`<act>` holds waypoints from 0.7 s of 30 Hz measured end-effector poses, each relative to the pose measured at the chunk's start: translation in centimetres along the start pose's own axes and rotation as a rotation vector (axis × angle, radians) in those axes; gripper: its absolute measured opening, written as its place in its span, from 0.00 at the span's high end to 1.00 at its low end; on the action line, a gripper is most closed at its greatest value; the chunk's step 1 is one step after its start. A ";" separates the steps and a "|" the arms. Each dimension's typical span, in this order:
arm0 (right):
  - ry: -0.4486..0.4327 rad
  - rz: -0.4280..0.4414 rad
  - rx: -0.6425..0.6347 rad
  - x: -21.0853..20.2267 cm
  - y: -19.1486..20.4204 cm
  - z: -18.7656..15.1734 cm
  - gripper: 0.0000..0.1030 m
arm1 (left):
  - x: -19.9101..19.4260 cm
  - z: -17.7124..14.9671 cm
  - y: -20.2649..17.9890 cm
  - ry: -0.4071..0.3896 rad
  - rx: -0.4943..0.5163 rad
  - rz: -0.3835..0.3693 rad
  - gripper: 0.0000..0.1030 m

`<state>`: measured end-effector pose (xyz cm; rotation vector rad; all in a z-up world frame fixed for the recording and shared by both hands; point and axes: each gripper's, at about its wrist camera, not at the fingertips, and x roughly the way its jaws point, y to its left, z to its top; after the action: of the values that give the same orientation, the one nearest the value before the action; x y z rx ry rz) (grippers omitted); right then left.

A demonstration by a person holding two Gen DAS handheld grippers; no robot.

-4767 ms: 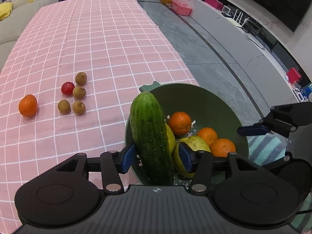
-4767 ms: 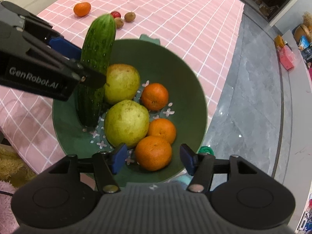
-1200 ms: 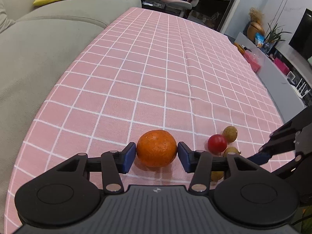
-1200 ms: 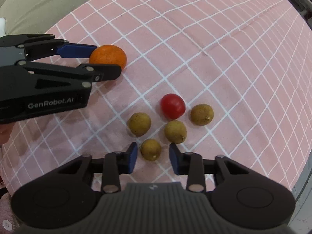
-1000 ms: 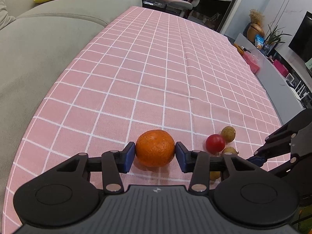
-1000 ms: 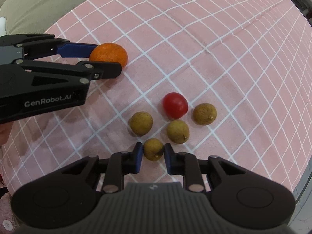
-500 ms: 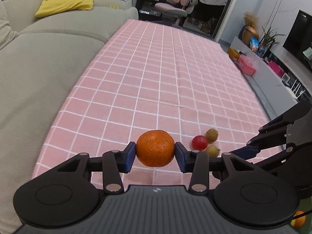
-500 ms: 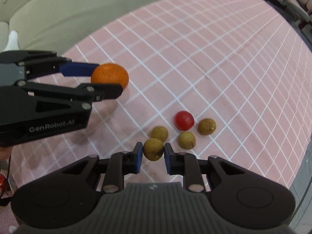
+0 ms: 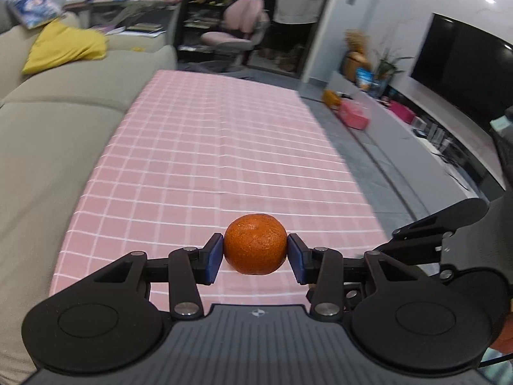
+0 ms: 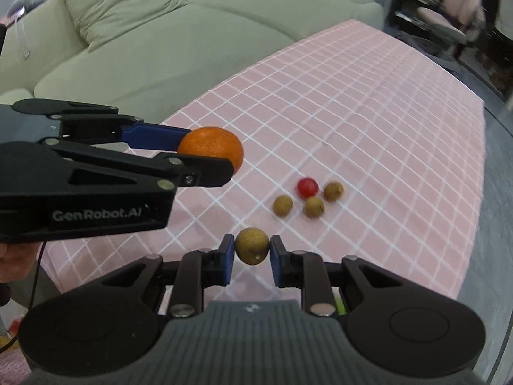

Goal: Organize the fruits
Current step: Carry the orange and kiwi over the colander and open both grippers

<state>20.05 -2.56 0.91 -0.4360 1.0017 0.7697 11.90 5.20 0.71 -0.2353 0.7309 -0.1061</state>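
Observation:
My left gripper (image 9: 255, 256) is shut on an orange mandarin (image 9: 255, 244) and holds it in the air above the pink checked tablecloth (image 9: 205, 147). The mandarin also shows in the right wrist view (image 10: 211, 147), at the left. My right gripper (image 10: 251, 253) is shut on a small brown longan (image 10: 252, 245), lifted above the cloth. On the cloth beyond it lie a red cherry tomato (image 10: 307, 186) and three more longans (image 10: 314, 207), (image 10: 333, 191), (image 10: 282, 206). The green fruit bowl is out of view.
A beige sofa (image 9: 48, 134) runs along the table's left side with a yellow cushion (image 9: 64, 48). A grey floor (image 9: 384, 173) and a low TV bench (image 9: 433, 128) lie to the right. A pink office chair (image 9: 237, 32) stands beyond the table's far end.
Both grippers closed on their fruits and lifted them off the cloth, rising well above the table. The remaining tomato and longans stayed in place.

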 end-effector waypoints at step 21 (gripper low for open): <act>0.081 -0.177 0.212 -5.4 -4.0 -13.1 0.81 | 2.8 -3.7 -11.8 0.277 0.202 -0.351 0.53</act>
<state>13.70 -15.72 -0.75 -0.3681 1.0924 0.4844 11.36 -7.38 -0.79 -0.1549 0.9417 -0.5528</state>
